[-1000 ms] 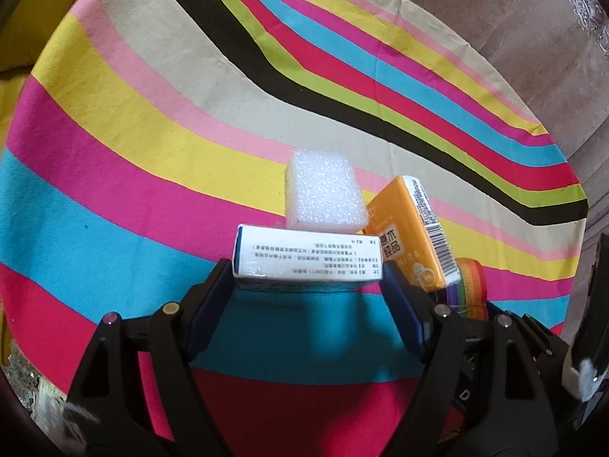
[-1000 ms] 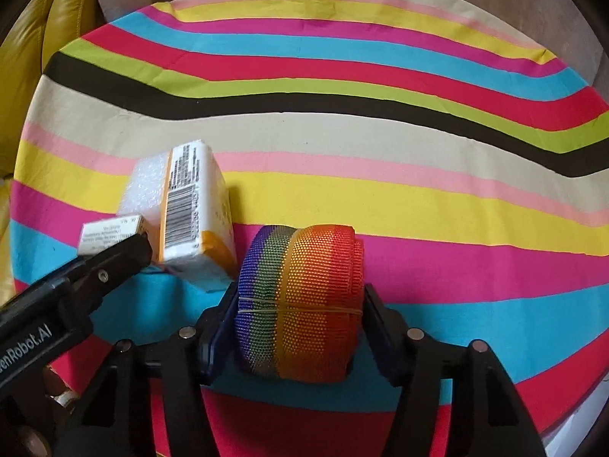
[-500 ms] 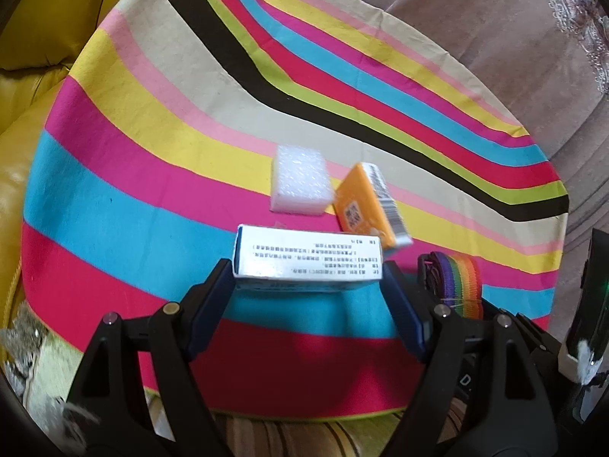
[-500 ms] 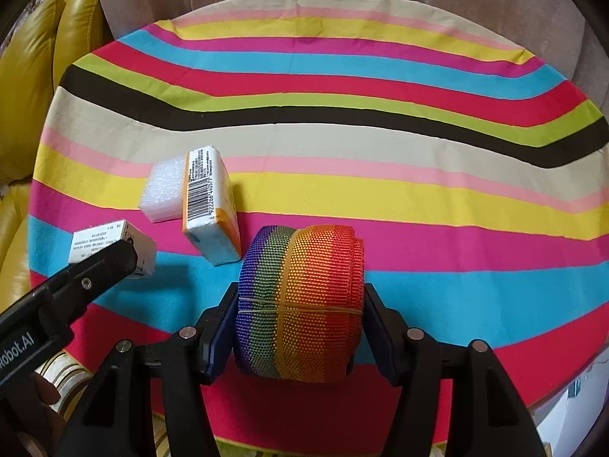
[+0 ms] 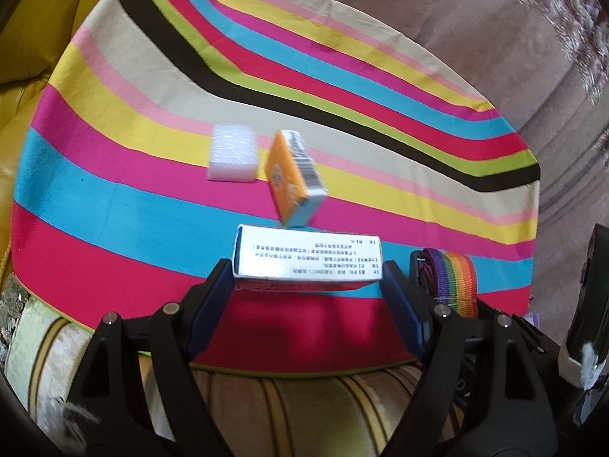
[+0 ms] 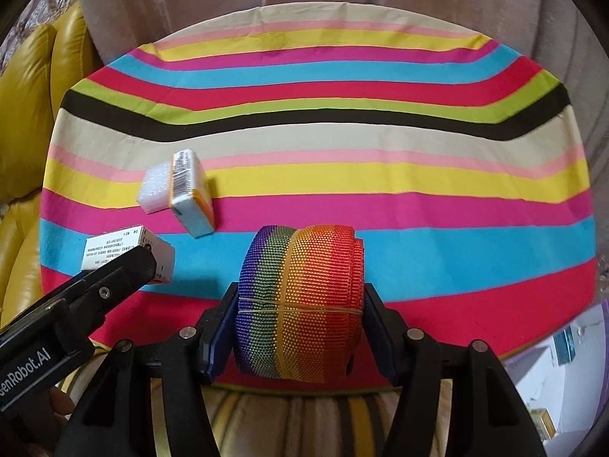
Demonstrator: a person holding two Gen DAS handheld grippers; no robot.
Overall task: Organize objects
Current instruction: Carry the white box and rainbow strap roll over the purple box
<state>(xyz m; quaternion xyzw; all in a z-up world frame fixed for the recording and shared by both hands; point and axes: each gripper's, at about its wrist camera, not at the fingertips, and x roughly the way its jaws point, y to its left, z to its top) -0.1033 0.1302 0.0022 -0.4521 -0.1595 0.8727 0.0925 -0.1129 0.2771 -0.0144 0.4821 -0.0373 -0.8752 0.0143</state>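
The tabletop (image 6: 380, 175) wears a smooth, matt striped cloth. The rainbow strap roll (image 6: 300, 304) is rough woven cloth with thin rubber bands round it. The white box (image 5: 308, 262) is smooth printed card. The orange box (image 5: 293, 179) looks like slightly shiny card. The white foam block (image 5: 233, 153) looks bumpy. Each gripper is matt black plastic with small shiny metal pins. The yellow sofa (image 6: 30, 114) looks like glossy leather.
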